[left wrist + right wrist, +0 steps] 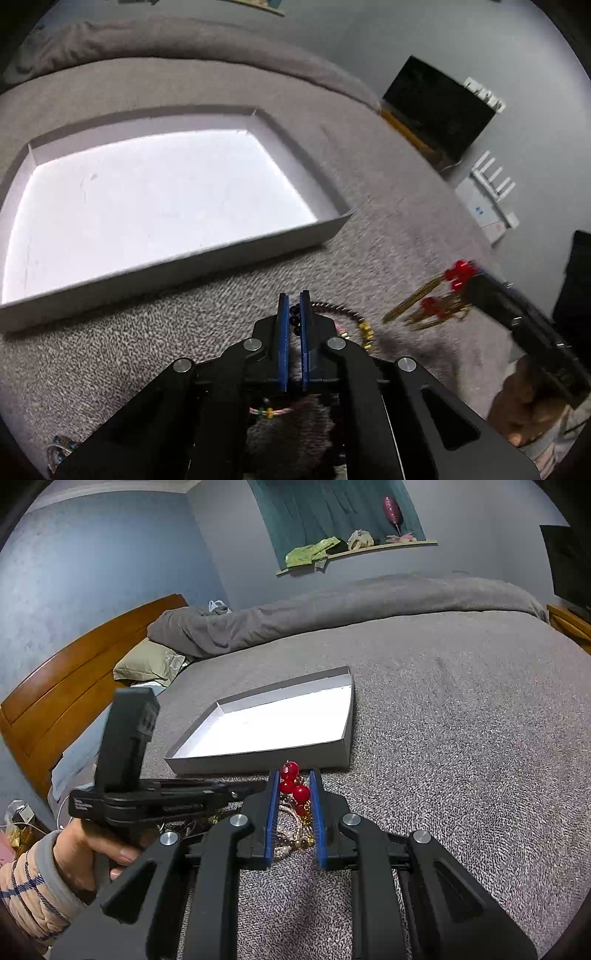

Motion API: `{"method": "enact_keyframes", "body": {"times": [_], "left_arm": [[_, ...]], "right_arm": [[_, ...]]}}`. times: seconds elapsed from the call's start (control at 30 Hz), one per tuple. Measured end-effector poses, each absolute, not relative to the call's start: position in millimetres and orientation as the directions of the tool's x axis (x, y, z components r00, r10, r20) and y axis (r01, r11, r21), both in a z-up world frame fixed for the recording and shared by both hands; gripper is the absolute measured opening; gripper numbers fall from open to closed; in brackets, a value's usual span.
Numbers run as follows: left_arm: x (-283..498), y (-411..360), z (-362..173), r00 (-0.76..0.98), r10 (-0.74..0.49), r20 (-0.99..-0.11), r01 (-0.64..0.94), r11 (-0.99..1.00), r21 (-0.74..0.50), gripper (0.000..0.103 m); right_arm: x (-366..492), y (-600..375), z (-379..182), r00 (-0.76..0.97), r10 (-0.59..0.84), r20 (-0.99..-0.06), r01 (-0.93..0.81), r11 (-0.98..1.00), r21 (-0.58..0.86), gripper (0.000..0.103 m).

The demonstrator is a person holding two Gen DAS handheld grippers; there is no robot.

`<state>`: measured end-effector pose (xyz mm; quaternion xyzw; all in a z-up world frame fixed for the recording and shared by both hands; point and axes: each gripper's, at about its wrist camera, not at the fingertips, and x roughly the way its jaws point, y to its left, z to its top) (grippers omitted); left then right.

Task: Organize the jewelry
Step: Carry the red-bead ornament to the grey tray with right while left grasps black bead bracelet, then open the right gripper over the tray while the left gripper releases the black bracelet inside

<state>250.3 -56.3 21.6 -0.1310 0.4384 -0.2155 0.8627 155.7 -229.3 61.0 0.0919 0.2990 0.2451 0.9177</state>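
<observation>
Currently both grippers work low over a bed (pixel 461 738) covered in grey, nubbly fabric, with a shallow white box (pixel 177 258) lying open and holding nothing on the bed just beyond them. Seen from the left wrist, the left gripper (pixel 294 314) has its blue-padded fingers (pixel 283 332) drawn almost together, pinching a dark beaded bracelet (pixel 334 307); a few black beads show in the narrow gap, and the rest of the strand, brownish beads ending in small gold pieces, curls away to the right on the fabric. From the right wrist, the right gripper (pixel 294 797) has its fingers parted wider, sitting to either side of a piece with red beads (pixel 291 784) and gold strands; whether they press on it or merely frame it cannot be told, though the left view shows that piece blurred and apparently hanging at the gripper's tip. More pale beads and gold chain lie in a tangle under the right gripper. A hand (pixel 96 849) in a quilted sleeve grips the left tool's handle. The step in hand looks like picking pieces out of the pile. Next, each should probably be carried over the box's near wall and released inside, well apart, so the strands do not knot.
</observation>
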Motion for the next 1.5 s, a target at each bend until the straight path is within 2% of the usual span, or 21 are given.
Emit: {"method": "enact_keyframes", "body": {"times": [0.33,0.7,1.0,1.5], "left_arm": [[235.2,-39.7,76.3,0.615,-0.499,-0.611,0.305,0.865,-0.399,0.006],[231.3,2.3,125.8,0.754,-0.307,-0.581,0.231,0.951,-0.203,0.006],[254.6,28.6,117.6,0.792,-0.177,-0.584,0.155,0.984,-0.089,0.006],[276.8,67.9,53.0,0.731,-0.126,-0.671,0.048,0.990,-0.133,0.006]], "right_arm": [[160.7,-226.8,67.0,0.709,0.509,-0.488,-0.401,0.861,0.315,0.016],[193.5,-193.6,92.8,0.711,0.521,-0.472,-0.440,0.854,0.279,0.016],[241.0,-155.8,82.5,0.705,0.459,-0.541,-0.425,0.884,0.196,0.016],[265.3,-148.1,41.5,0.687,0.359,-0.631,-0.370,0.921,0.121,0.018]]}}
